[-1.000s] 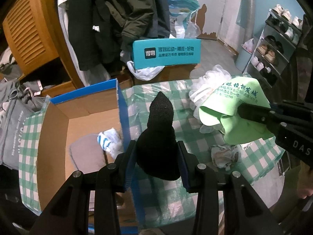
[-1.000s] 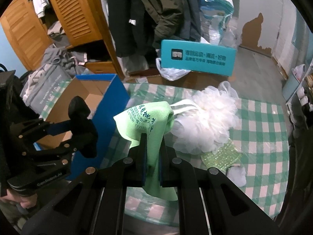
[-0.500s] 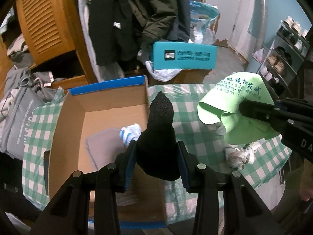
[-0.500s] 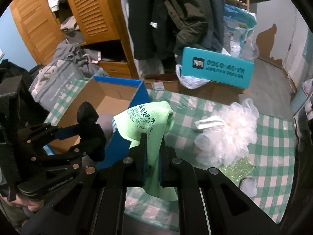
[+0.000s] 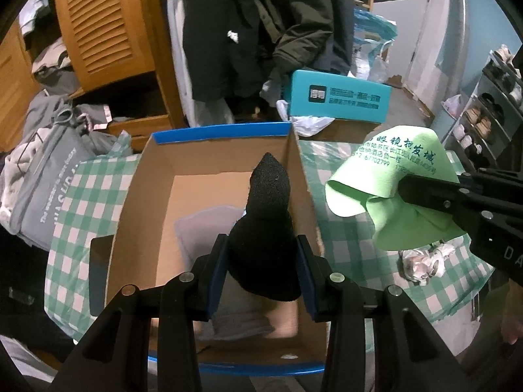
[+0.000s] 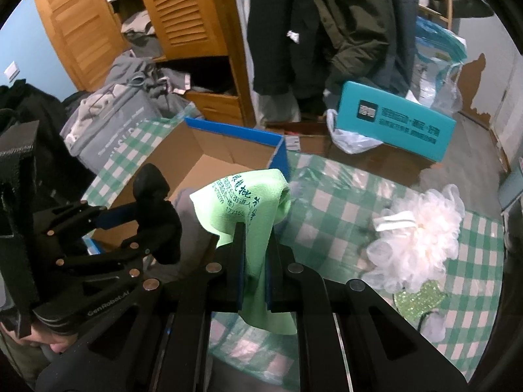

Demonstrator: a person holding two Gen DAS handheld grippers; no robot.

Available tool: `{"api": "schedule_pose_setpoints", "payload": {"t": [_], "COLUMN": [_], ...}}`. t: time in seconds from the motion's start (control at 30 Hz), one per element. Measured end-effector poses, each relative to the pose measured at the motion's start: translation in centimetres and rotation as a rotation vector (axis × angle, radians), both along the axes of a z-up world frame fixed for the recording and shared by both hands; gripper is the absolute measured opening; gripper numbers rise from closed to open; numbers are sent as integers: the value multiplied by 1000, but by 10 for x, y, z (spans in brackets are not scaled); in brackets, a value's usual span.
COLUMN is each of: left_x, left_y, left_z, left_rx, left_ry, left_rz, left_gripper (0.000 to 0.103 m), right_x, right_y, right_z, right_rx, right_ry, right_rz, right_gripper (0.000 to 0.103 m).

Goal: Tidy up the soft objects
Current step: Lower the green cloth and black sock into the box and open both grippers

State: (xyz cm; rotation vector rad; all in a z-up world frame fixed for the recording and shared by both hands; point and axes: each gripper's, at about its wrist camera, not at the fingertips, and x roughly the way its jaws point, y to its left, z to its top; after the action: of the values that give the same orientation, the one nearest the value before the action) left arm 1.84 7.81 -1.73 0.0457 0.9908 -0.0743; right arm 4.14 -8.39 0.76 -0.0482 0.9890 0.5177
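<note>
My left gripper (image 5: 261, 261) clamps a black, cone-shaped foam sponge (image 5: 266, 225) over the open cardboard box (image 5: 143, 196); my right gripper (image 6: 253, 261), at three o'clock, pinches a lime-green printed cloth (image 6: 248, 209), so I should release only once each is well inside the walls.

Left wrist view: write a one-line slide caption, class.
Left gripper holds a black sponge over the open cardboard box.

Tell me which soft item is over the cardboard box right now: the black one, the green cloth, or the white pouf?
The black sponge, clamped in the left tongs, hangs over the open box. The green cloth hangs past its right wall; the white mesh pouf lies on the checked tablecloth.
</note>
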Motion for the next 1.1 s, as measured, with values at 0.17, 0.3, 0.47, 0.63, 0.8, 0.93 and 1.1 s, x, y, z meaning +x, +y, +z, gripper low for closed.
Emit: {"api": "schedule_pose_setpoints", "payload": {"t": [0.17, 0.3, 0.47, 0.63, 0.8, 0.93, 1.1], "left_x": [-1, -1, -1, 0, 1, 2, 3], "left_y": [13, 24, 37, 48, 57, 63, 67], "left_z": [-4, -7, -11, -16, -22, -26, -31], "left_rx": [7, 7, 7, 10, 13, 18, 23], "left_ry": [4, 11, 19, 29, 43, 54, 69], "left_rz": [24, 42, 67, 92, 110, 122, 132], "left_gripper": [41, 41, 41, 41, 41, 41, 41], "right_x": [4, 7, 11, 15, 16, 17, 19], "right_y": [18, 31, 46, 62, 77, 86, 91], "right_z": [-4, -8, -15, -23, -32, -39, -46], "right_rx": [1, -4, -6, -16, -29, -27, -26], "right_ry": [13, 21, 42, 59, 77, 100, 120], "right_rz": [27, 46, 65, 88, 113, 134, 144], "right_gripper": [8, 8, 8, 8, 8, 8, 8]}}
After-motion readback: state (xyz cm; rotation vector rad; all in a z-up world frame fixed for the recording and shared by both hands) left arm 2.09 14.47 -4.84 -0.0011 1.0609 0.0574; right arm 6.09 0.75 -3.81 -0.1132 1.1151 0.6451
